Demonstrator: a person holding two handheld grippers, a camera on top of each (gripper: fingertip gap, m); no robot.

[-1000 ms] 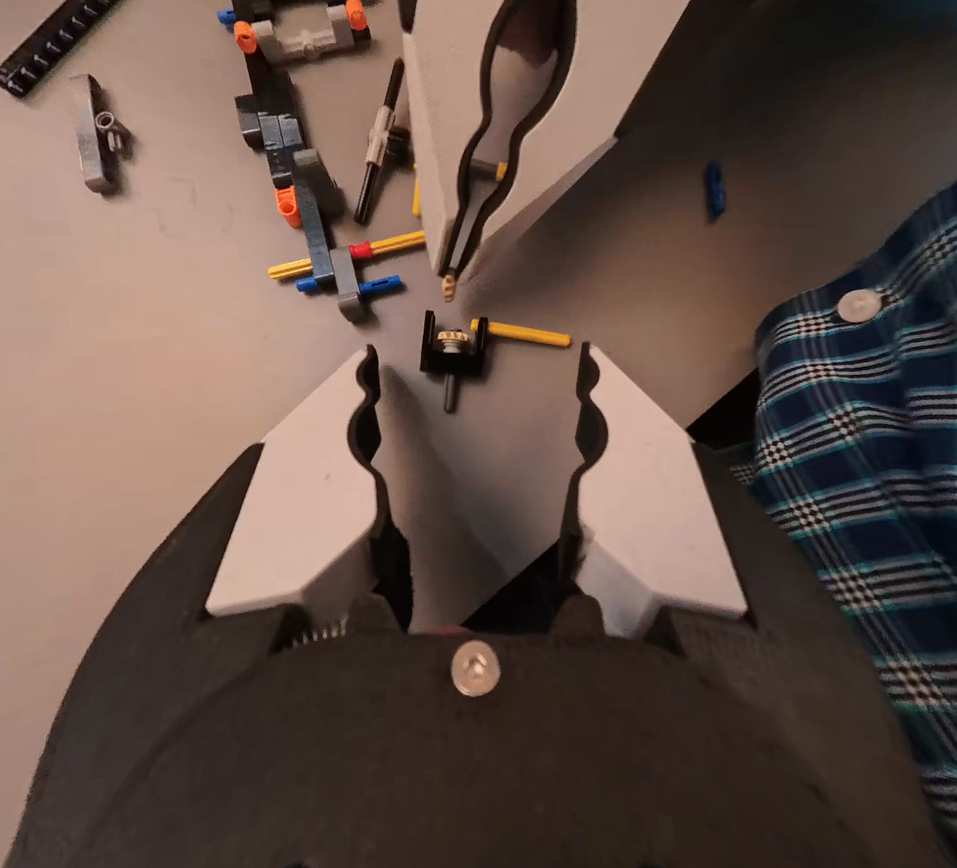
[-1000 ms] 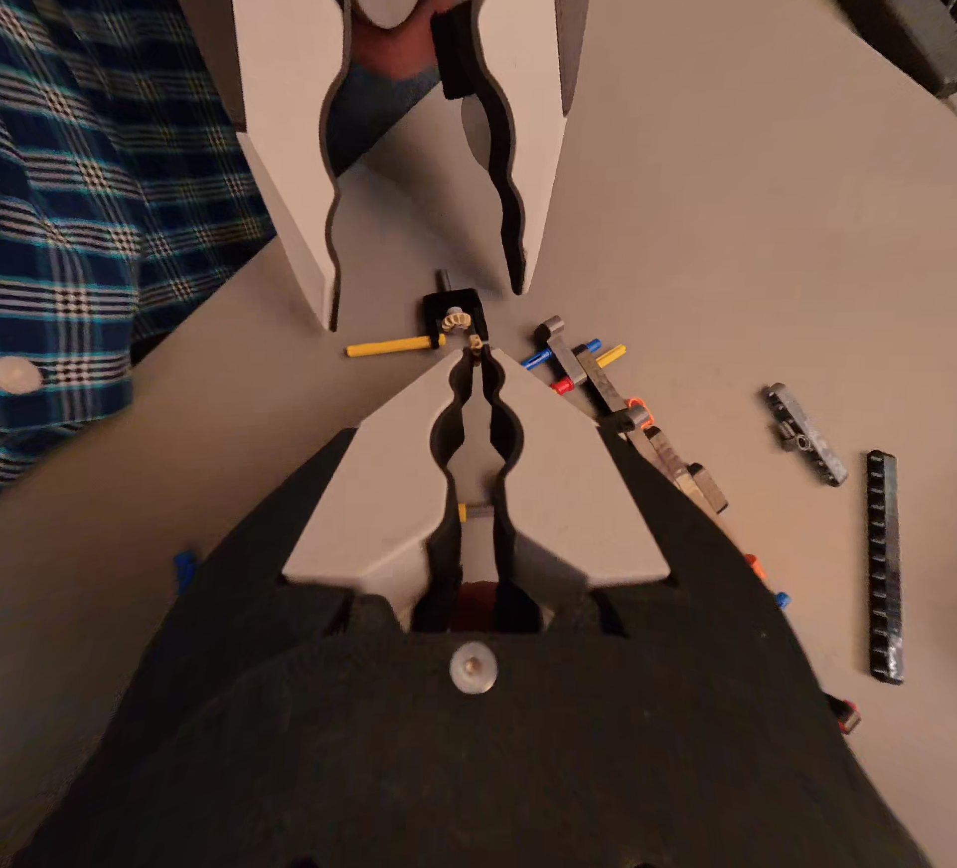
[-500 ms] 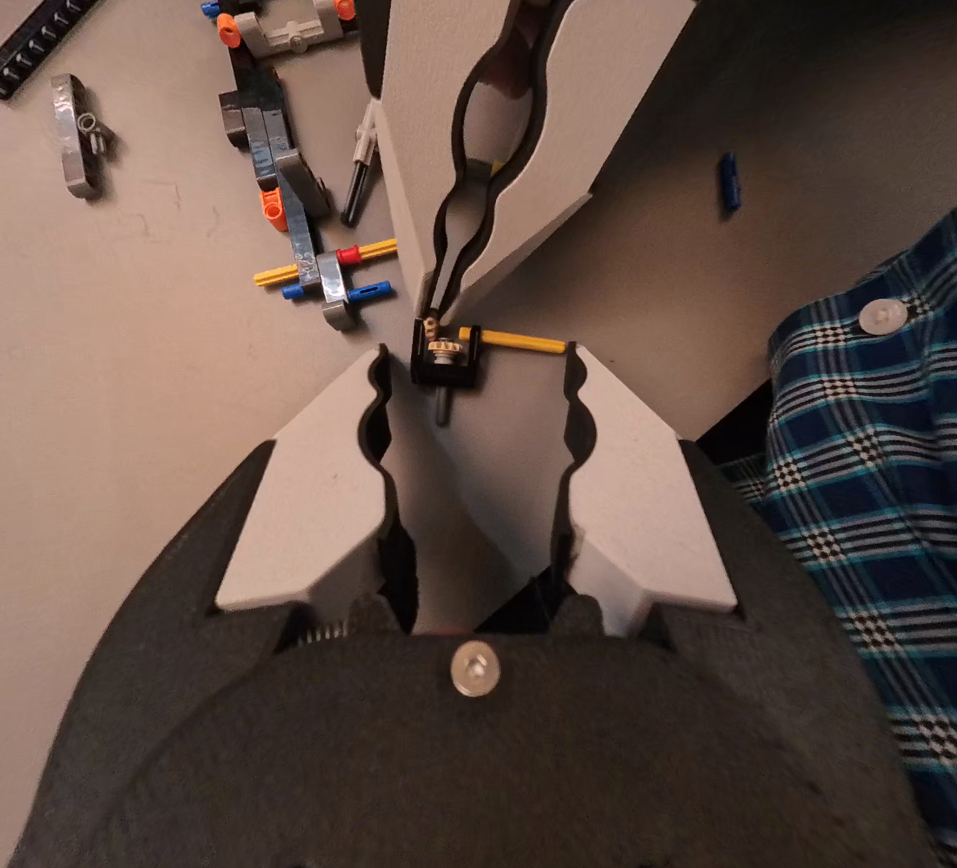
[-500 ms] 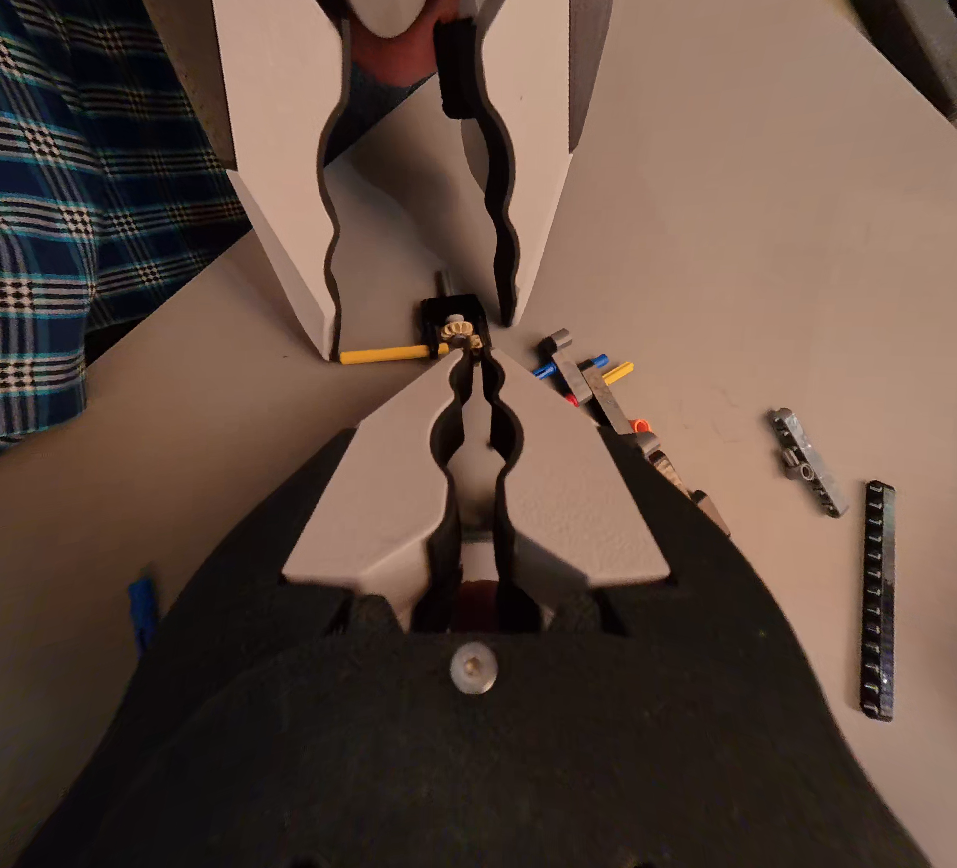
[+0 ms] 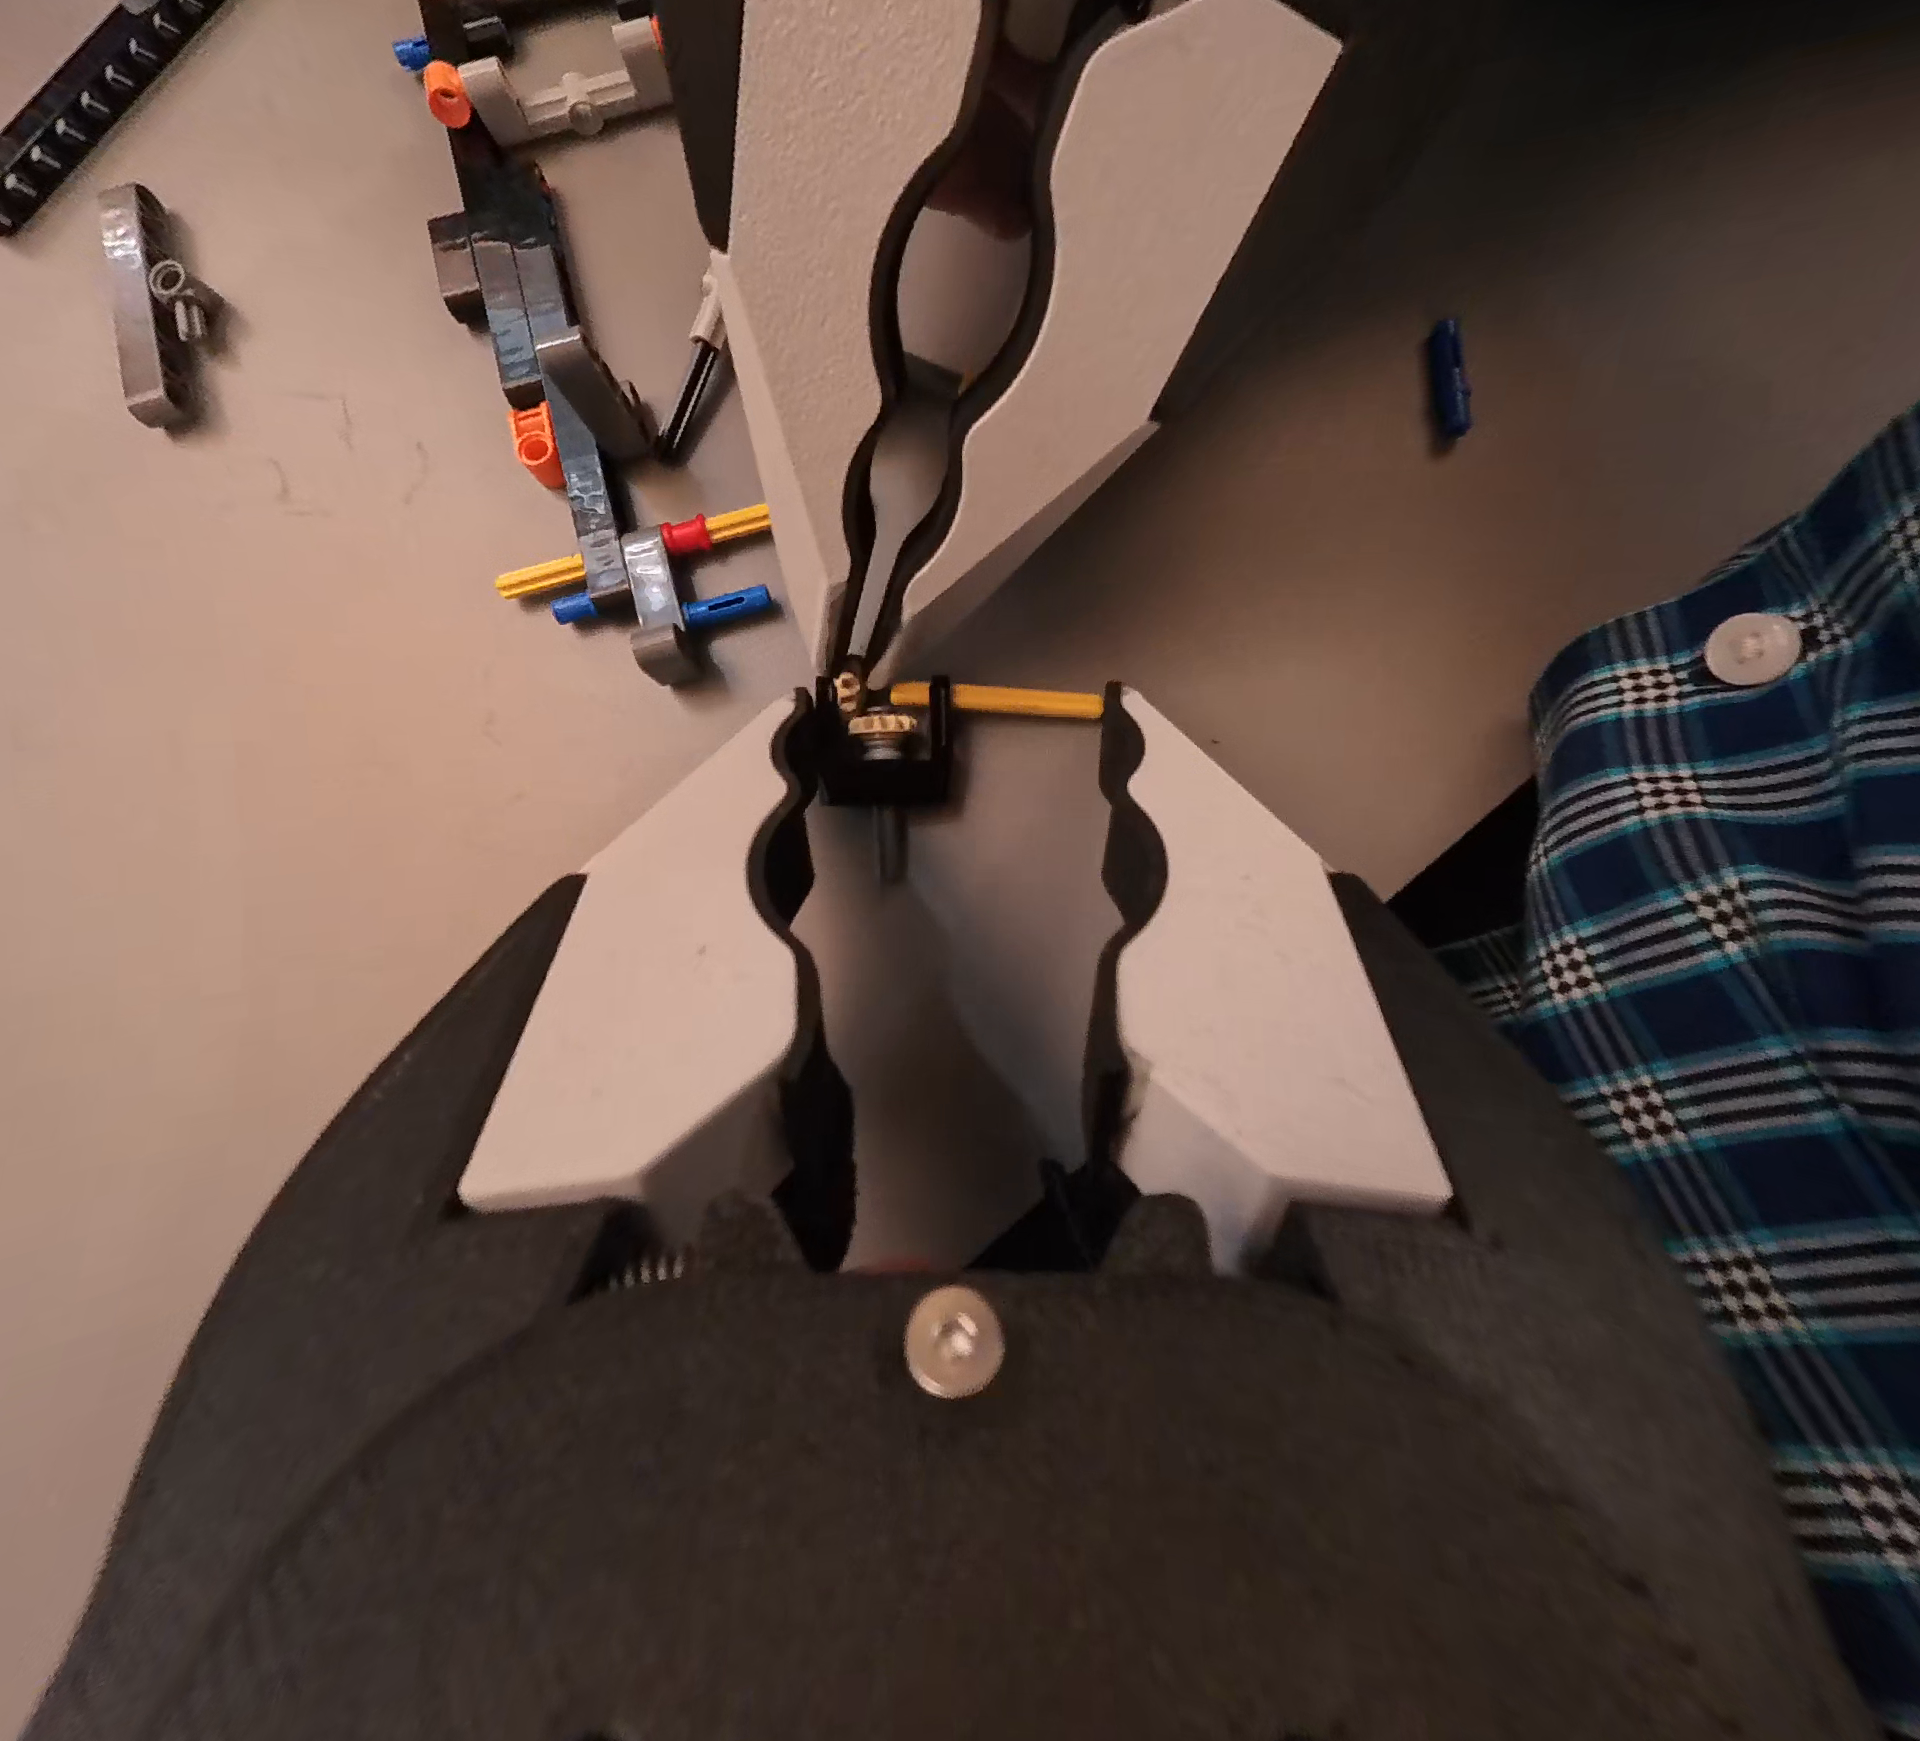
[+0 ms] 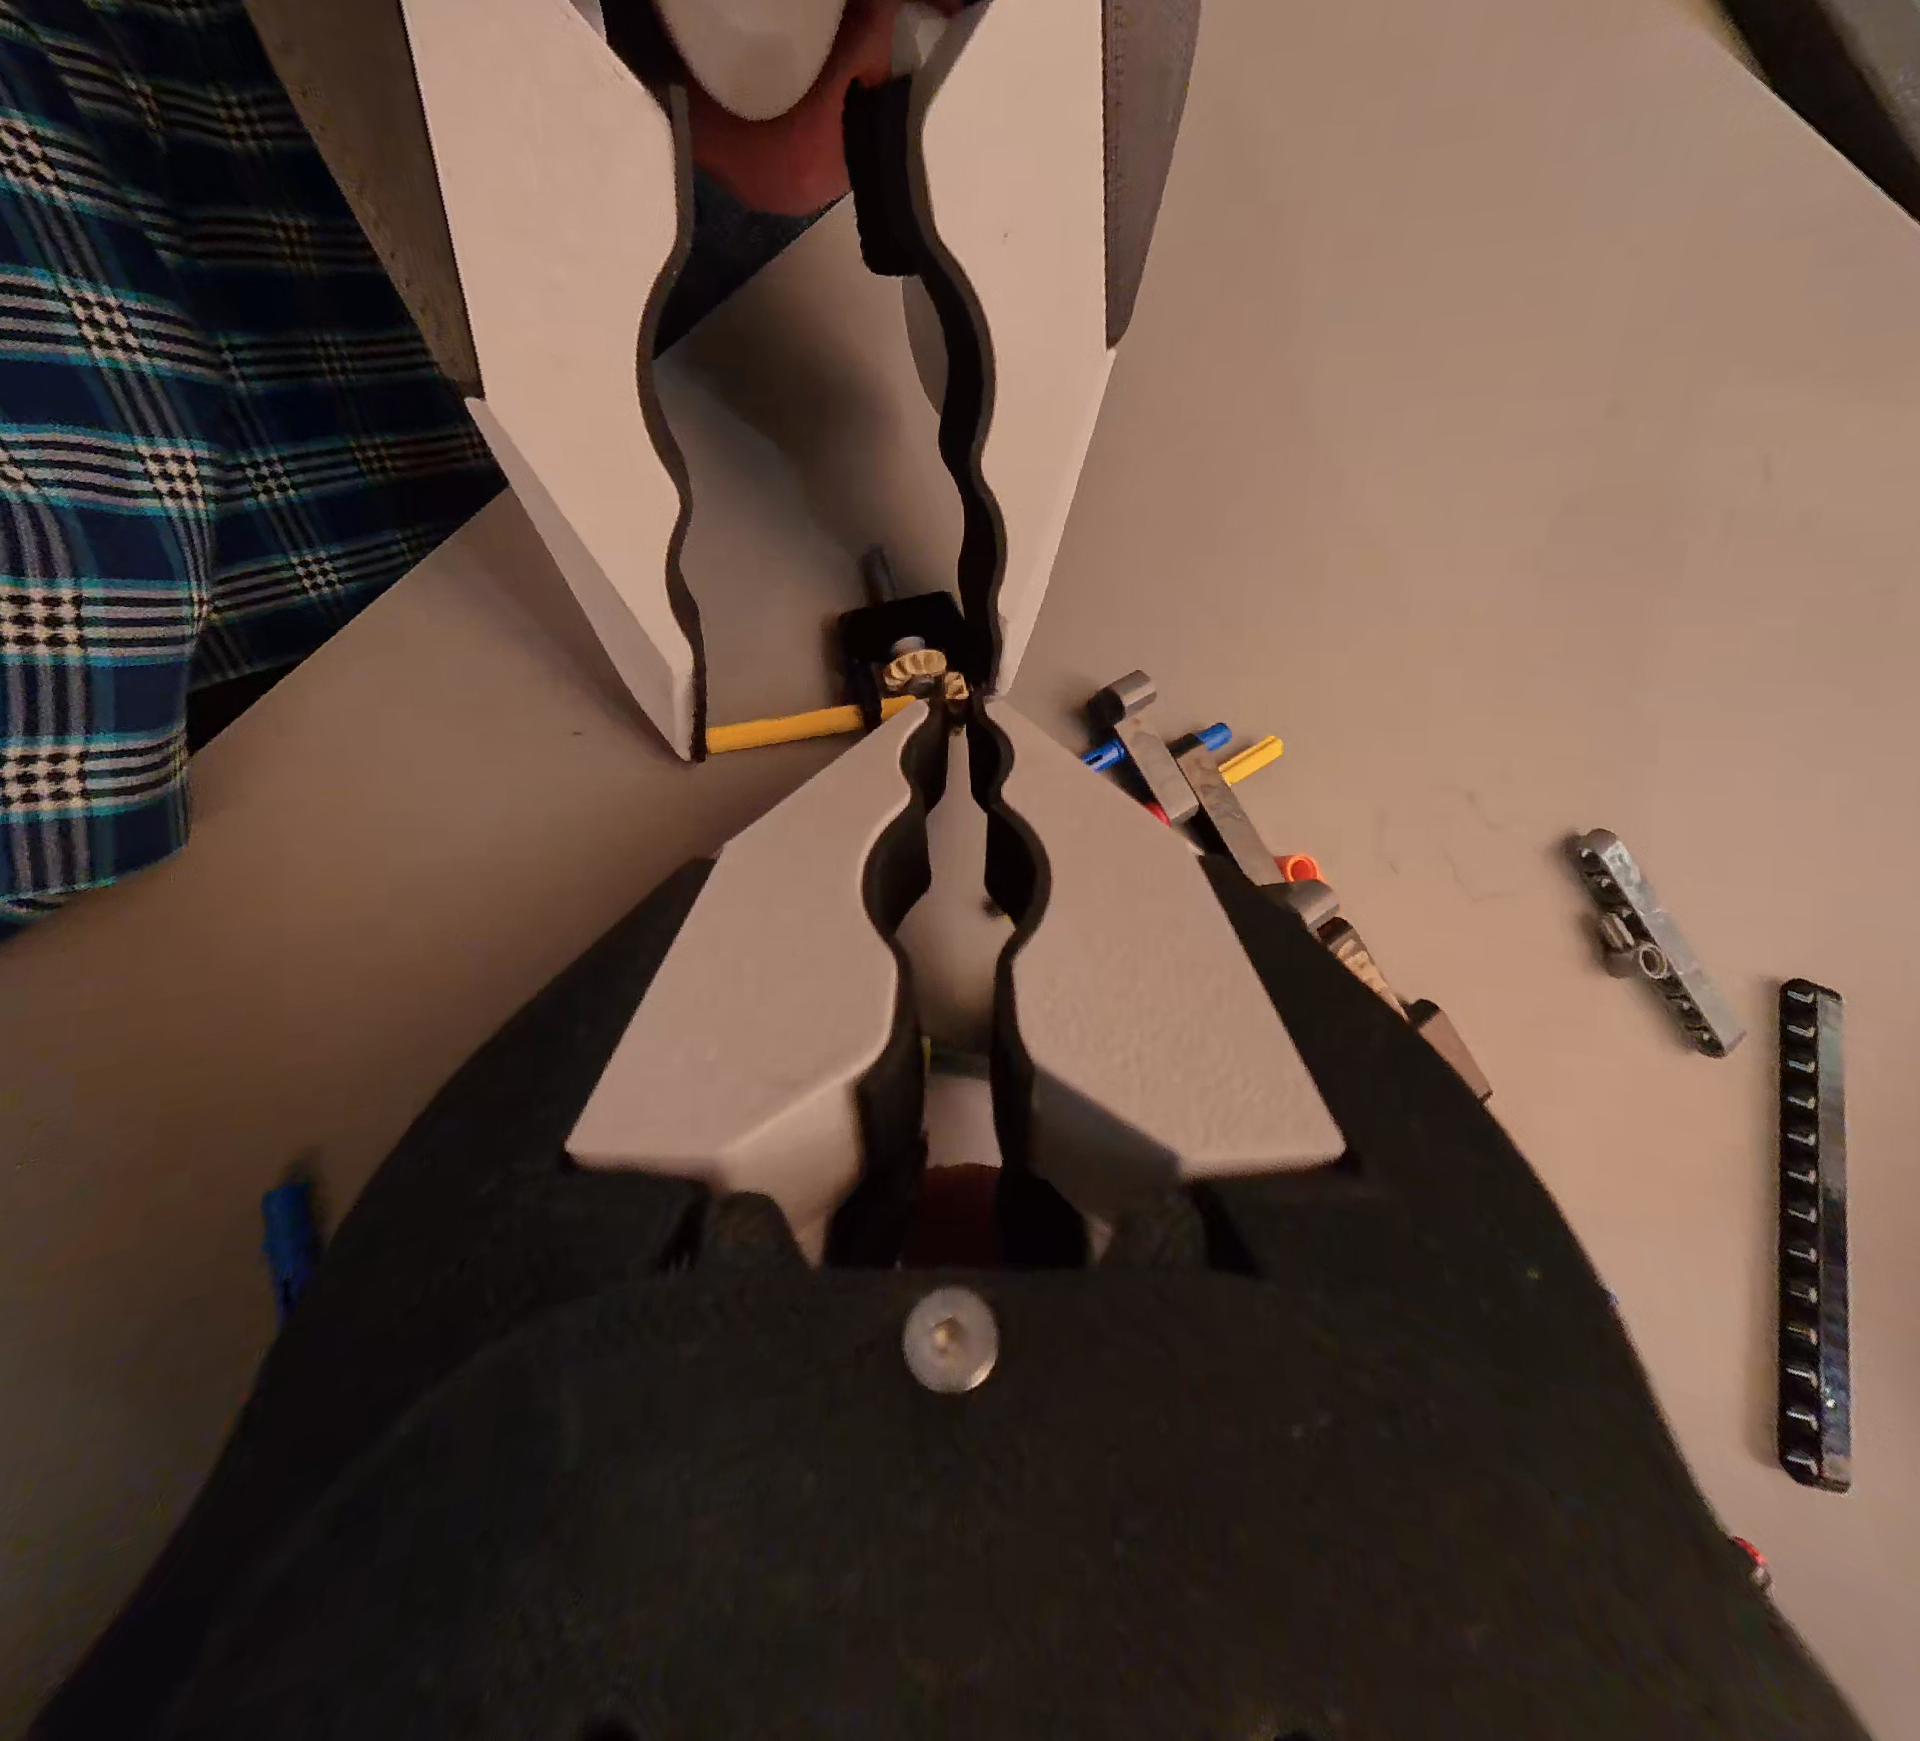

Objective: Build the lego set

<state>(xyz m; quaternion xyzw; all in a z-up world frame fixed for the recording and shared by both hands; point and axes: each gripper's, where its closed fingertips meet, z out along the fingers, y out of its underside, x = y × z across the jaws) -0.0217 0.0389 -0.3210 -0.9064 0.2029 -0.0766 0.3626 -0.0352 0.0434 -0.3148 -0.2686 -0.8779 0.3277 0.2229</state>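
A small black frame (image 5: 883, 772) with a tan gear (image 5: 881, 723) inside and a yellow axle (image 5: 1013, 702) sticking out lies on the table. My left gripper (image 5: 956, 704) is open, with the frame between its fingertips, against the left finger. My right gripper (image 6: 954, 704) is shut on a small tan gear (image 6: 954, 685) and holds it at the frame's (image 6: 904, 631) edge, against the larger gear. In the left wrist view the right gripper (image 5: 860, 652) comes down from above. In the right wrist view the left gripper (image 6: 842, 704) straddles the frame and the yellow axle (image 6: 779, 727).
A partly built black, grey and orange assembly (image 5: 540, 320) lies to the left of the frame. A long black beam (image 5: 145, 50) and a grey beam (image 5: 140, 309) lie farther left. A blue pin (image 5: 1447, 372) lies right. A plaid shirt (image 5: 1714, 964) is at the table edge. Only a small space, under 4 cm, lies between the two pairs of fingers. The left tips stand about 10 cm off the blue pin (image 5: 1447, 372).
My left gripper has moved forward until the frame sits between its open fingertips. My right gripper has brought the small gear down to the frame.
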